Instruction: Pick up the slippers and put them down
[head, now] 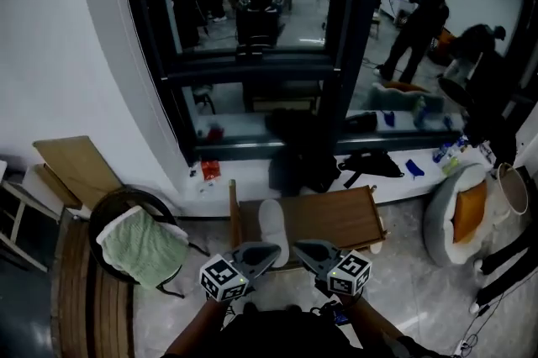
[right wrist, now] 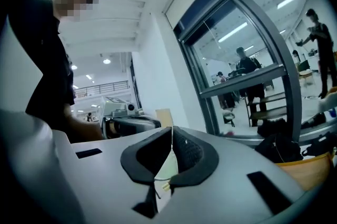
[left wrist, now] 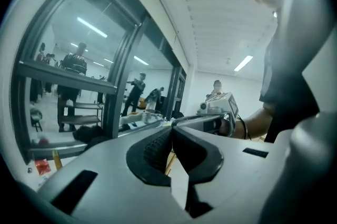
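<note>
Head view: left gripper (head: 267, 251) and right gripper (head: 303, 250) side by side at 6 o'clock of the frame, held about level, tips pointing toward each other and slightly forward; both marker cubes face the camera.

Left gripper view: jaws pressed together at the tips, nothing between them; empty. Right gripper view: jaws also closed tip to tip, nothing clamped; empty.

Task thing: one white slipper (head: 272, 229) lies on the left end of a low wooden table (head: 336, 218), at 12 o'clock of the gripper tips, just beyond them; not touched by either gripper. Only one slipper visible; a second is hidden or out of frame, cannot tell.

Surroundings: chair with a green towel (head: 141, 245) at 9 o'clock of the left gripper; round pet bed with an orange cushion (head: 458, 213) at 3 o'clock of the table; big window (head: 269, 37) at 12 o'clock, people behind the glass.

Progress, as a judgement: nothing is held and the slipper rests flat on the table, so this is either before any pick or after a put-down; the frames do not settle which. If before, everything is left: open the jaws, reach down to the slipper, grip, lift, set down; the same for a second slipper if there is one. If after, at most the other slipper is left.
</note>
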`<state>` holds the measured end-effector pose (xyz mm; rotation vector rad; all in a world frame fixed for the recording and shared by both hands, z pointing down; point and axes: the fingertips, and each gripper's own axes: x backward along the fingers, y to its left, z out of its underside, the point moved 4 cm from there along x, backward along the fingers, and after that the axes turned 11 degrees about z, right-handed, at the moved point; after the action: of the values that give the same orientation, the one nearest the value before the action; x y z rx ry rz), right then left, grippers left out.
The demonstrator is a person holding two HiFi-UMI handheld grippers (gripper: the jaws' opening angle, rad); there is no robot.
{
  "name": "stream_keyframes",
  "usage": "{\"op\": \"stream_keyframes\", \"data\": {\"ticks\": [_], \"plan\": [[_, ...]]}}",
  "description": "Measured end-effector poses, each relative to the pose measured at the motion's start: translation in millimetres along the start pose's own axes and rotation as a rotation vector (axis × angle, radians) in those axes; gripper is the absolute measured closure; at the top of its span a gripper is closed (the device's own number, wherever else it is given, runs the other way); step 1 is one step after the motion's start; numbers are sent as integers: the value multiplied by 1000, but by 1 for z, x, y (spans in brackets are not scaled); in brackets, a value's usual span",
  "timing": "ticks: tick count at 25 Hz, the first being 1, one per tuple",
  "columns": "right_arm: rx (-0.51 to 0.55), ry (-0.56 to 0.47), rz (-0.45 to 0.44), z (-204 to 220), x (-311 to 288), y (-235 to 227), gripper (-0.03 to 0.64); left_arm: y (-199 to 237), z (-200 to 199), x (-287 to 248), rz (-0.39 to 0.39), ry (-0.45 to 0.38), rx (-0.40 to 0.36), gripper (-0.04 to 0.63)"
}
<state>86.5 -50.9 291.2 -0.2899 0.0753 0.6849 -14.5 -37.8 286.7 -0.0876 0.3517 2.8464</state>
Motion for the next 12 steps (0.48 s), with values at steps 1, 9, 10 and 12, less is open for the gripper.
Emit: {"op": "stream_keyframes", "data": {"ticks": [1, 9, 10, 12], "plan": [[2, -13, -6, -4, -1, 1, 589, 0, -2, 2, -2, -11, -4, 583], [33, -24, -26, -1, -6, 9, 589, 0, -5, 27, -38, 9, -43, 583], [36, -17, -26, -1, -5, 7, 589, 3, -8, 29, -46, 2, -44, 583], [36, -5, -26, -1, -2, 3, 589, 7, -12, 28, -49, -2, -42, 583]]}}
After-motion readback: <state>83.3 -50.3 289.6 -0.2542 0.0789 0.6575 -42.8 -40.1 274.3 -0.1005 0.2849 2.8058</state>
